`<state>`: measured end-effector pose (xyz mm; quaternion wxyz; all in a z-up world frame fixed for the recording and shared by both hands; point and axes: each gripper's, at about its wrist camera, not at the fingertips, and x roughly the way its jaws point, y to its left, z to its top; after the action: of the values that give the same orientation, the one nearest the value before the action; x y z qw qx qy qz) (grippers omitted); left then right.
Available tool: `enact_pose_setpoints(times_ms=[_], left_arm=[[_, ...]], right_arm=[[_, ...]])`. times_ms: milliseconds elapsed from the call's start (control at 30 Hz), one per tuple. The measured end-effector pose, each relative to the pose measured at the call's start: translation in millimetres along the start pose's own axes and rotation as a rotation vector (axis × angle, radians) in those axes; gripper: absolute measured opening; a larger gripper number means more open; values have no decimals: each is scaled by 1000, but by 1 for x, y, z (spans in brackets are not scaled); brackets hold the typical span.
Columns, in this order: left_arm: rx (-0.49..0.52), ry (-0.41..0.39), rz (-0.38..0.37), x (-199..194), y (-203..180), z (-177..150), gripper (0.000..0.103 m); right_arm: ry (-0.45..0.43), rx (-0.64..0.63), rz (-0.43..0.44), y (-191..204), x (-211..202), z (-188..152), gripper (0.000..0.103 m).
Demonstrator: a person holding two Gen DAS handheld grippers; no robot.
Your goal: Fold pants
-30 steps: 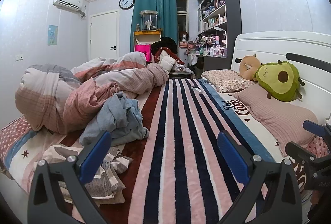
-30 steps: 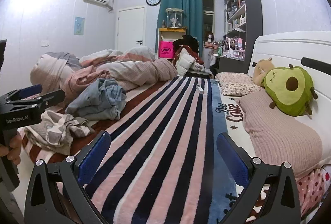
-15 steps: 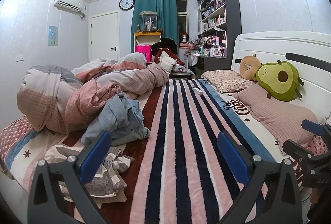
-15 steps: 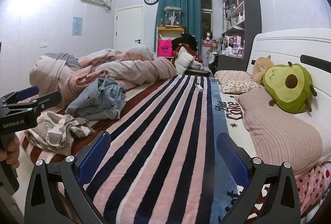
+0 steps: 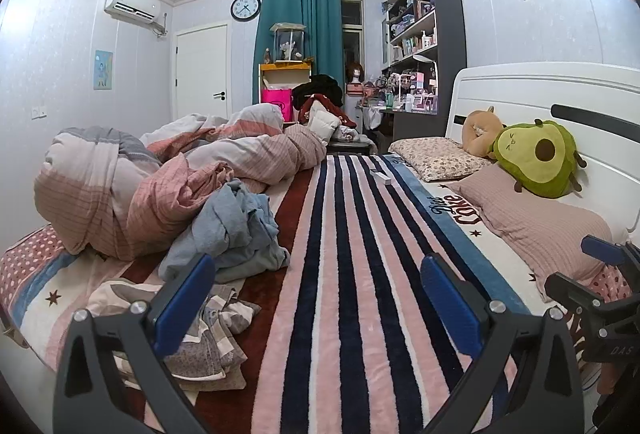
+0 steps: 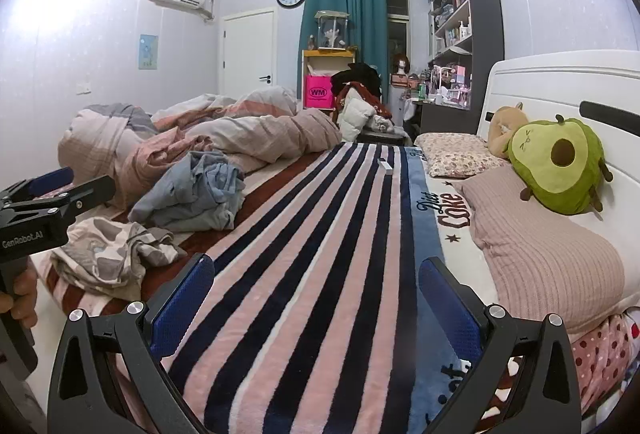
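Pretty even cool indoor light in both views, with a bright washed-out patch on the wall at the upper left. Heavy fisheye bending plus black vignette corners; focus stays decent everywhere.

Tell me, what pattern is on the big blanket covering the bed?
Navy, pink and white stripes on the blanket; right wrist view shows it best.

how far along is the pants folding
Nothing looks done: the patterned garment and the blue clothes lie crumpled at the bed's left edge. Nothing is in hand; the left gripper and right gripper hang above the striped blanket, jaws open and empty. Picking, spreading and folding all remain.
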<state>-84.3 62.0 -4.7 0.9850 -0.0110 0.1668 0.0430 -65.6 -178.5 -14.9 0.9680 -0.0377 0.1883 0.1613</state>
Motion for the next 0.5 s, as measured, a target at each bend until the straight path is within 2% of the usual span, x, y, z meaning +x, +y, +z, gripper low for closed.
enact_pose_setpoints(times_ms=[500], left_arm=[[0,1,-2,-1,0,-1,101]], right_arm=[[1,3,1,0,0,0,102]])
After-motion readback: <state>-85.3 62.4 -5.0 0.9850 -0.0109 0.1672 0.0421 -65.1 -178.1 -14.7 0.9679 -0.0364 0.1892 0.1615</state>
